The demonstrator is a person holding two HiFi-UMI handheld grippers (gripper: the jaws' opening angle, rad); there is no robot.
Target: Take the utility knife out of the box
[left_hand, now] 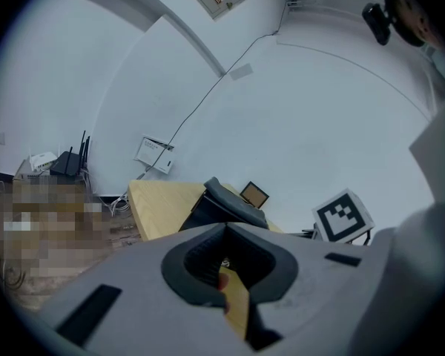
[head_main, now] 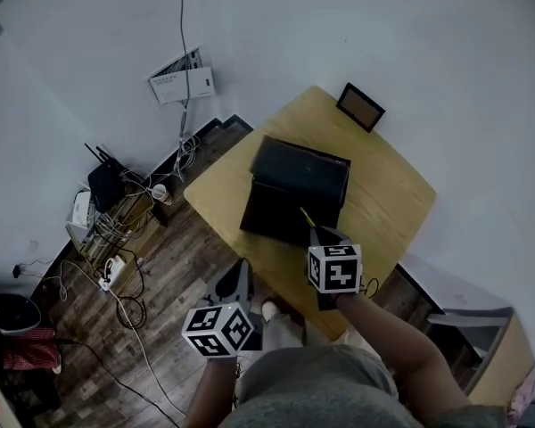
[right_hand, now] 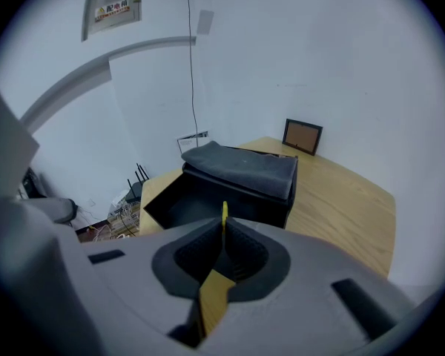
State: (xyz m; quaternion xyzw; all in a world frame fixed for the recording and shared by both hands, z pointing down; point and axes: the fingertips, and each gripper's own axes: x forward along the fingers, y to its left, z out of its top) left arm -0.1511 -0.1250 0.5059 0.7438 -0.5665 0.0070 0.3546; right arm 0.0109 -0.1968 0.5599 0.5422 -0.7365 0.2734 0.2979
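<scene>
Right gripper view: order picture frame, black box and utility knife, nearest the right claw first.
1. utility knife, held in the right claw.
2. black box, just ahead, slightly left.
3. picture frame, far right, behind the box.

Light is dim, flat and bluish, shadows soft. Both gripper views bend strongly, corners black; foreground at six o'clock blurs.

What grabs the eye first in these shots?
The open black box sits mid wooden table, its lid folded back. At the box's near edge, the right hand-held gripper is shut on a thin yellow utility knife. Left of the table, cables and a router clutter the floor.
</scene>
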